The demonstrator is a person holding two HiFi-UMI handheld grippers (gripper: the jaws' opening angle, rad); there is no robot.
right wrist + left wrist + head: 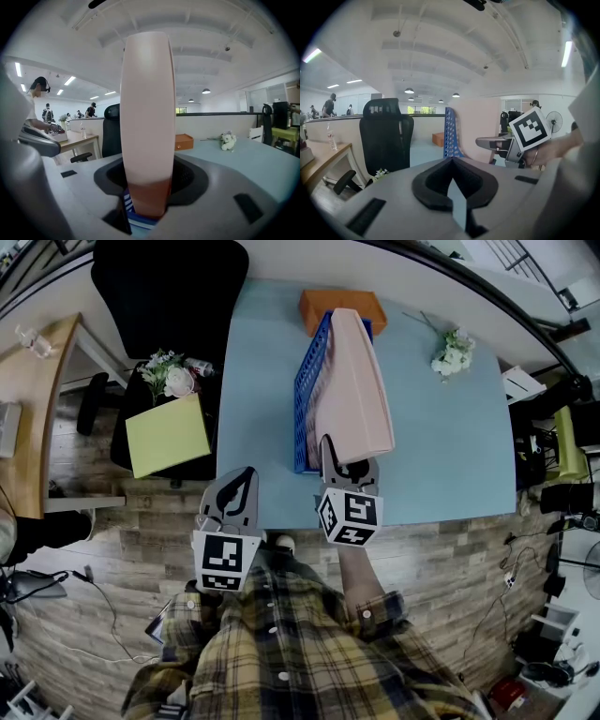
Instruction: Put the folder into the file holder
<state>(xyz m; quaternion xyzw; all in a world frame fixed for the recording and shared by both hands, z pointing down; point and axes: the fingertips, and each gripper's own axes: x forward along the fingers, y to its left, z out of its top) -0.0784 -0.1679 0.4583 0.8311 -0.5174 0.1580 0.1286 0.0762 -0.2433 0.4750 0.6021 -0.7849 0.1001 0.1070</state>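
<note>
Ceiling lamps (206,91) are lighting the room brightly and evenly; fisheye distortion is bending edges toward black corners; the pink folder (147,117) is blurring near the lens.

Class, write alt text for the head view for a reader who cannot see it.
A pink folder stands in a blue file holder on a light blue table, gripped at its near end by the right gripper. The left gripper, shut and empty, sits at the table's near edge.
</note>
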